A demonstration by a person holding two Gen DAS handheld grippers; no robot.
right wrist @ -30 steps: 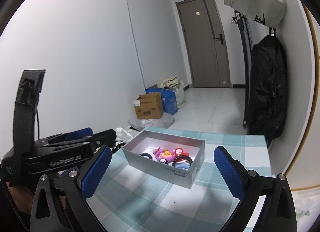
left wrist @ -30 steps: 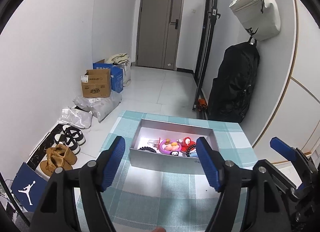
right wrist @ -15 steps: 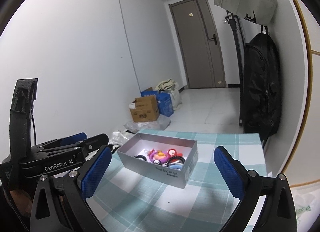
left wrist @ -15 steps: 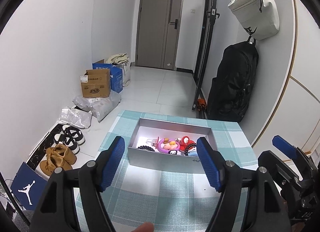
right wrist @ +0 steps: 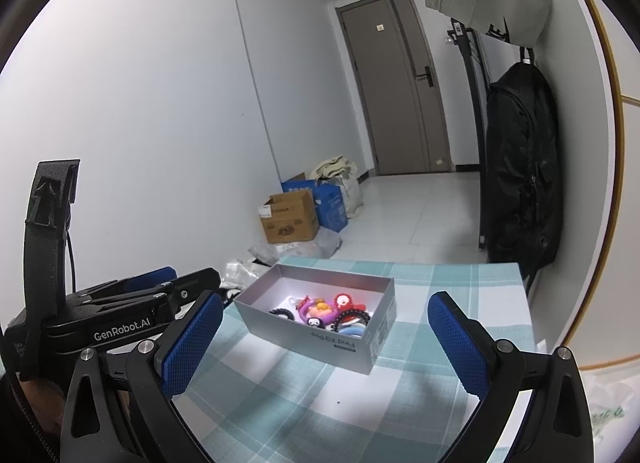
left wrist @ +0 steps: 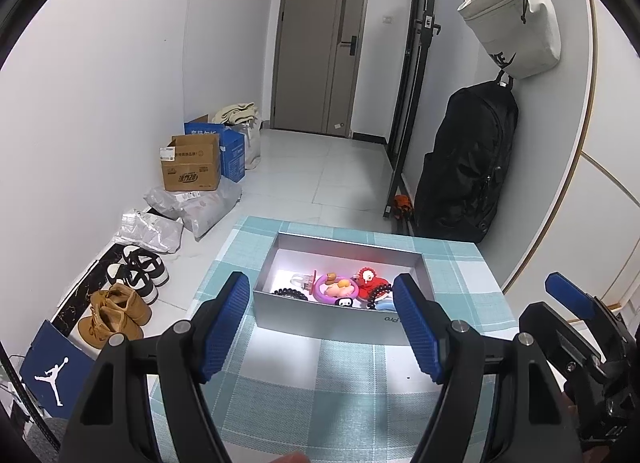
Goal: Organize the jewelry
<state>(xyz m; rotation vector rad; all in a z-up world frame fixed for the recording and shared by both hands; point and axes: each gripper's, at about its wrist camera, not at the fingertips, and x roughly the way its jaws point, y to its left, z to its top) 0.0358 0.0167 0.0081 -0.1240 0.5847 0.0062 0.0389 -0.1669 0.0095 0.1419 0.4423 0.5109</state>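
An open grey box point(left wrist: 348, 242) stands on a table under a teal checked cloth point(left wrist: 340, 383). In it lie a black bead bracelet point(left wrist: 290, 293), a purple ring with a small figure point(left wrist: 334, 289) and a red plush charm point(left wrist: 368, 281). My left gripper point(left wrist: 320, 303) hovers open just in front of the box, with nothing between its blue pads. My right gripper point(right wrist: 326, 307) is also open and empty, short of the box point(right wrist: 320, 343) and to the right. Each gripper shows in the other's view: the right gripper point(left wrist: 568, 295) at the right edge, the left gripper point(right wrist: 160, 291) at the left.
Left of the table, on the floor, are shoes point(left wrist: 120, 303), grey parcels point(left wrist: 192, 207) and cardboard boxes point(left wrist: 192, 167). A black backpack point(left wrist: 464, 167) and a white bag point(left wrist: 512, 23) hang on the right wall. A shut door point(left wrist: 320, 55) is at the far end.
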